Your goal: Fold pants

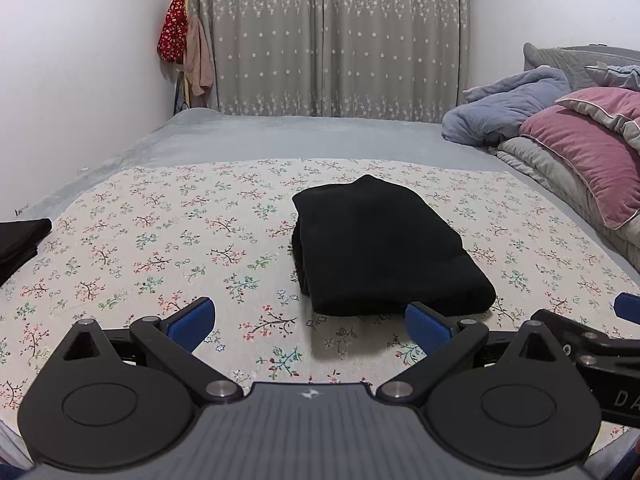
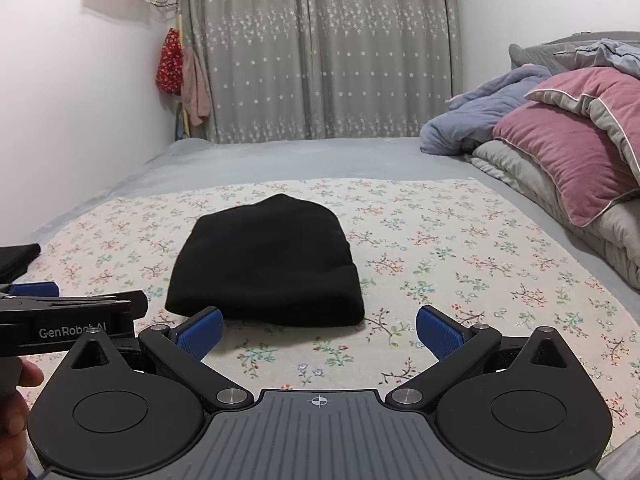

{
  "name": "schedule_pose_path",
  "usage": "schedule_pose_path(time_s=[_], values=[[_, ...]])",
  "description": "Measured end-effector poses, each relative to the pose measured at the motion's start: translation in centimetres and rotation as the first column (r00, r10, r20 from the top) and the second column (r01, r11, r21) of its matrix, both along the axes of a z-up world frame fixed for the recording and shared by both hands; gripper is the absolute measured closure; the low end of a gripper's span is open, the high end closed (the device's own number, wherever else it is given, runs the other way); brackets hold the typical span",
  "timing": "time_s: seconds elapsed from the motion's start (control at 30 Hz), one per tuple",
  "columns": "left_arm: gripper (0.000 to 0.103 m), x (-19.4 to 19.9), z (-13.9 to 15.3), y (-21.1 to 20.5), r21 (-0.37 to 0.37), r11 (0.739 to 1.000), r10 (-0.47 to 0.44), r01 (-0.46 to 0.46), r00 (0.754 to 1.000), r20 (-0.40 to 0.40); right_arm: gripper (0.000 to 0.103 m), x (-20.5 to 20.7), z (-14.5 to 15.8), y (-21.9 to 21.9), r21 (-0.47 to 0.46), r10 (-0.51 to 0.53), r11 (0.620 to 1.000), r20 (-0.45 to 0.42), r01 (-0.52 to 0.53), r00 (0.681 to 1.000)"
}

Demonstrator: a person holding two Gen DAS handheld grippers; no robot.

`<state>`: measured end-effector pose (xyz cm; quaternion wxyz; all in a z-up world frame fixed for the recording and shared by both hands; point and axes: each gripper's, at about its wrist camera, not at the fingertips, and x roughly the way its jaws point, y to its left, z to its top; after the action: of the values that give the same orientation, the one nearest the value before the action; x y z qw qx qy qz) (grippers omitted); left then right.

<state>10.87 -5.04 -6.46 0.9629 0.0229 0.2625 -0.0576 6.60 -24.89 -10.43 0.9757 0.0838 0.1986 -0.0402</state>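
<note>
A: Where are the black fleece pants (image 1: 384, 248)?

B: Folded into a thick bundle on the floral cotton sheet (image 1: 160, 240), mid-bed, just ahead of both tools.

A: And the fingers?

B: Left gripper (image 1: 308, 326) and right gripper (image 2: 318, 332) both spread wide, empty. I'd judge only tidying remains: press the near edge flat, evenly.

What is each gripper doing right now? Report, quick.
Left gripper: open, holding nothing.
Right gripper: open, holding nothing; folded black pants lie ahead.
</note>
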Motion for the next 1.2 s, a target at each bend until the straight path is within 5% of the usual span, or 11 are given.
schedule_pose_path(time_s=[1.2], values=[[0.000,-0.3,-0.8,-0.5,0.052,0.999,-0.011,0.012,1.000,-0.020,0.000,0.4,-1.3,0.4,-0.014,0.012,1.000,-0.028,-0.013,1.000]])
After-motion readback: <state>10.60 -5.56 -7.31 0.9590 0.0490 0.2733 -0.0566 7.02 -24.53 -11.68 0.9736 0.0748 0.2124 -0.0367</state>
